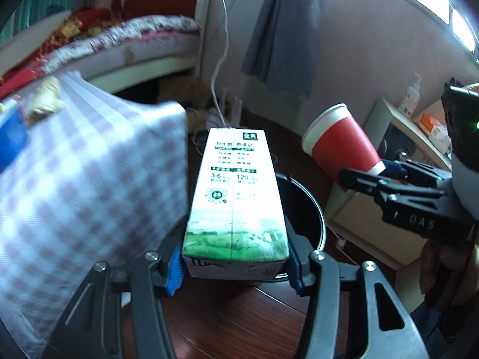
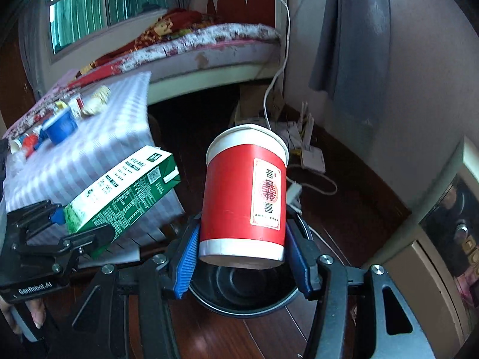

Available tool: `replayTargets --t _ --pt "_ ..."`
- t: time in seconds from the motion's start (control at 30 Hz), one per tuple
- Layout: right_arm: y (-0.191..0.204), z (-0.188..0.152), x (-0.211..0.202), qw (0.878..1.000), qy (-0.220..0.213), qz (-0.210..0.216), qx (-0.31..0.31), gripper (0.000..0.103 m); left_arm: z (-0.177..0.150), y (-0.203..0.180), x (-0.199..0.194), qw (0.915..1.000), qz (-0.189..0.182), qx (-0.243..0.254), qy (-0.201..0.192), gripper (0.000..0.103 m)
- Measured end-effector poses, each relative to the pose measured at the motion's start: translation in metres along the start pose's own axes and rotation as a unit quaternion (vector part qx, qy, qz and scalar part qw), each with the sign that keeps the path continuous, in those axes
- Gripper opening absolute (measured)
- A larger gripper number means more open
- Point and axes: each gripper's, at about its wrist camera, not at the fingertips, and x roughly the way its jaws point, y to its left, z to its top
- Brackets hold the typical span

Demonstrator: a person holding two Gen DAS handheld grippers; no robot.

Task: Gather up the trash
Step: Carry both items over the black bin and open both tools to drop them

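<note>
- Left wrist view: our left gripper (image 1: 235, 261) grasps a green-and-white milk carton (image 1: 235, 197) at its base, blue pads pressed on both sides. The carton hangs above the black trash bin (image 1: 314, 218) on the dark wood floor (image 1: 224, 323). To the right, our right gripper (image 1: 363, 176) grips a red paper cup (image 1: 341, 143), tilted, just beside the bin. A checked tablecloth (image 1: 89, 185) fills the left.
- Right wrist view: our right gripper (image 2: 242, 261) clamps the red paper cup (image 2: 244, 194) near its bottom, directly over the bin (image 2: 242, 293) opening. The left gripper (image 2: 80, 230) holds the carton (image 2: 122, 191) tilted, beside the cloth-covered table (image 2: 119, 125), where small containers (image 2: 60, 125) sit.
</note>
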Motion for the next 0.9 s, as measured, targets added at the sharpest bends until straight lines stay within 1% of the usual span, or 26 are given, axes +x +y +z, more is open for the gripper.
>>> replayTargets --t 0.2,0.23,0.27,0.3,0.33,0.37,0.4,0.47,0.53,0.57,0.6,0.67,0.73,0.9 --pt "-0.02 -0.012 0.04 0.999 0.042 0.013 0.008 0.057 0.002 -0.005 0.039 0.999 -0.015 0.001 0.042 0.056" --pt "-0.022 -0.012 0.046 0.999 0.049 0.018 0.009 0.057 0.002 -0.004 0.046 0.9984 -0.022 -0.003 0.051 0.056" --pt "-0.022 -0.012 0.053 0.998 0.057 0.024 0.006 0.06 0.004 -0.001 0.053 0.9974 -0.035 -0.01 0.062 0.059" --pt "-0.022 -0.011 0.062 0.997 0.068 0.021 -0.001 0.072 0.005 0.003 0.059 0.9968 -0.041 -0.015 0.066 0.063" --pt "-0.022 -0.012 0.069 0.997 0.08 0.012 -0.004 0.085 0.004 0.005 0.062 0.9969 -0.035 -0.018 0.069 0.071" --pt "-0.024 -0.014 0.079 0.995 0.1 -0.003 -0.003 0.101 0.002 0.007 0.063 0.997 -0.021 -0.02 0.072 0.09" --pt "-0.026 -0.016 0.082 0.995 0.104 -0.003 -0.002 0.102 0.001 0.01 0.063 0.997 -0.01 -0.024 0.073 0.099" --pt "-0.033 -0.02 0.083 0.994 0.11 -0.016 0.007 0.102 -0.005 0.018 0.054 0.9971 0.012 -0.034 0.067 0.099" --pt "-0.037 -0.023 0.08 0.994 0.108 -0.015 0.017 0.102 -0.011 0.024 0.046 0.9968 0.035 -0.037 0.061 0.1" --pt "-0.038 -0.026 0.077 0.994 0.106 -0.017 0.023 0.102 -0.015 0.025 0.042 0.9965 0.05 -0.036 0.057 0.102" --pt "-0.038 -0.027 0.076 0.994 0.104 -0.02 0.025 0.102 -0.019 0.026 0.038 0.9958 0.064 -0.034 0.056 0.102" --pt "-0.034 -0.028 0.074 0.994 0.101 -0.022 0.022 0.102 -0.025 0.029 0.031 0.9944 0.083 -0.034 0.057 0.102" --pt "-0.025 -0.026 0.072 0.995 0.098 -0.023 0.017 0.102 -0.03 0.031 0.022 0.9934 0.095 -0.037 0.052 0.102" --pt "-0.003 -0.021 0.06 0.997 0.081 -0.013 0.006 0.102 -0.026 0.034 -0.004 0.9919 0.114 -0.044 0.035 0.102"
